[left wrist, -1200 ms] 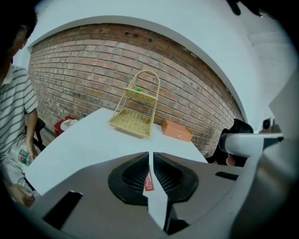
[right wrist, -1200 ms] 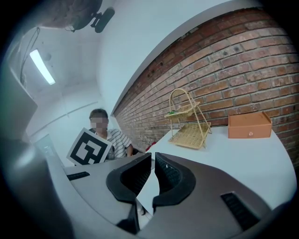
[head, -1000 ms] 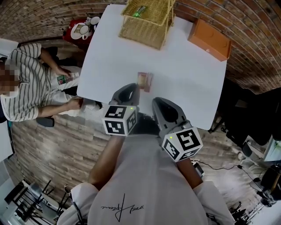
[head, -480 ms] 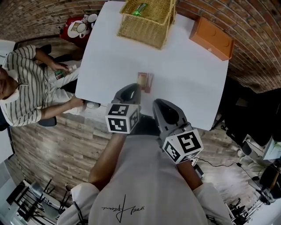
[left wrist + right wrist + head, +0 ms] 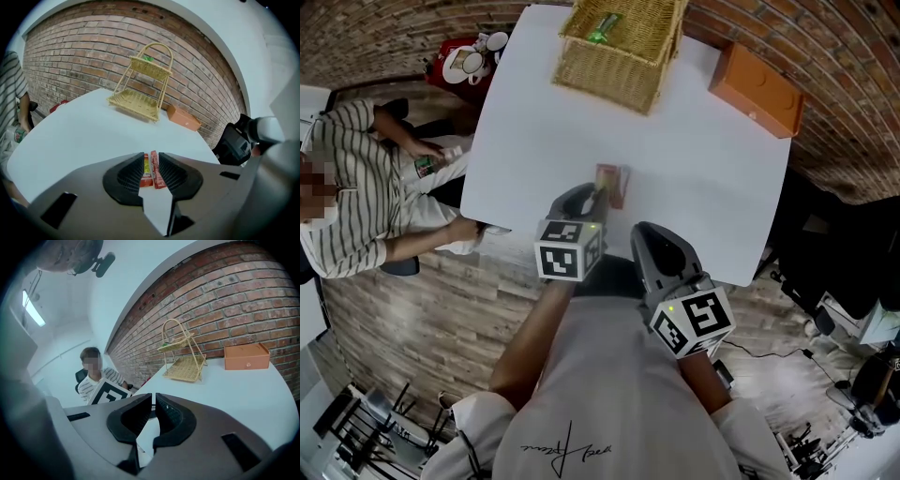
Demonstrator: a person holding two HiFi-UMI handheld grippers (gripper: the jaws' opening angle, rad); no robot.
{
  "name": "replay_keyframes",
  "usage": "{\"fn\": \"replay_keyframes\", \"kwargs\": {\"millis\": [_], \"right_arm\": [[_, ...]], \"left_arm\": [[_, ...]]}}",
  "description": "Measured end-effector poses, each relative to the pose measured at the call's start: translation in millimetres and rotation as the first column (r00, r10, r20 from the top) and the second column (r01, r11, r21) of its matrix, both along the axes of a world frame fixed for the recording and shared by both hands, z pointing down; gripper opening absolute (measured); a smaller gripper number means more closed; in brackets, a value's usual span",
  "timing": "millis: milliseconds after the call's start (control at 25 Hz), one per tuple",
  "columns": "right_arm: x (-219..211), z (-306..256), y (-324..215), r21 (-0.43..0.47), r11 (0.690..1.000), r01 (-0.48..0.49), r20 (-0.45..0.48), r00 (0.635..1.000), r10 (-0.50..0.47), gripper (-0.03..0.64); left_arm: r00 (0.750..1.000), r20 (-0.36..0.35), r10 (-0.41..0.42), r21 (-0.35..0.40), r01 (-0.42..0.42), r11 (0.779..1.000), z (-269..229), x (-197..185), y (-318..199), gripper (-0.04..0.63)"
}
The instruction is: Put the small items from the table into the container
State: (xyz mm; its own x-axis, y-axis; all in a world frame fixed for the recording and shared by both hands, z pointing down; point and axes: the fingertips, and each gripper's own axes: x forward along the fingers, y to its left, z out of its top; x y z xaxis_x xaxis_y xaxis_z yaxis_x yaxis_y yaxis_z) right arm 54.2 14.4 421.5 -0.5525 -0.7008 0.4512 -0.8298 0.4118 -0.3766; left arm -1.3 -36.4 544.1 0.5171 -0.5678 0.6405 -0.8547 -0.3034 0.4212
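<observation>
Two small red and yellow packets (image 5: 612,180) lie side by side on the white table (image 5: 703,169). My left gripper (image 5: 598,193) has its tips right at their near end. In the left gripper view the packets (image 5: 152,169) show in the gap between the jaws of the left gripper (image 5: 151,157); the jaws are opening and the pads do not press on the packets. My right gripper (image 5: 643,231) hangs over the table's near edge, shut on nothing (image 5: 153,401). The two-tier wicker basket (image 5: 619,52) stands at the far edge, a green item (image 5: 602,23) in its top tier.
An orange box (image 5: 757,80) sits at the far right corner of the table. A person in a striped shirt (image 5: 356,187) sits left of the table. A red stand with cups (image 5: 469,61) is beyond the far left corner.
The left gripper has moved forward and down until its tips reach the packets. The right gripper has stayed where it was.
</observation>
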Motion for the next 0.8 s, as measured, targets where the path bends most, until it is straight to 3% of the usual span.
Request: {"fn": "replay_keyframes", "kwargs": {"millis": [480,800], "right_arm": [[-3,7,-4,-0.028,1.000,-0.009,-0.003,1.000,0.008,0.023],[3,11,-2,-0.050,0.998,-0.026,-0.012,1.000,0.026,0.023]], "left_arm": [[0.999,0.027,0.019,-0.073,-0.017,0.997,34,3,-4,0.112],[0.996,0.084,0.028,-0.104,-0.019,0.994,52,9,-5,0.126]]}}
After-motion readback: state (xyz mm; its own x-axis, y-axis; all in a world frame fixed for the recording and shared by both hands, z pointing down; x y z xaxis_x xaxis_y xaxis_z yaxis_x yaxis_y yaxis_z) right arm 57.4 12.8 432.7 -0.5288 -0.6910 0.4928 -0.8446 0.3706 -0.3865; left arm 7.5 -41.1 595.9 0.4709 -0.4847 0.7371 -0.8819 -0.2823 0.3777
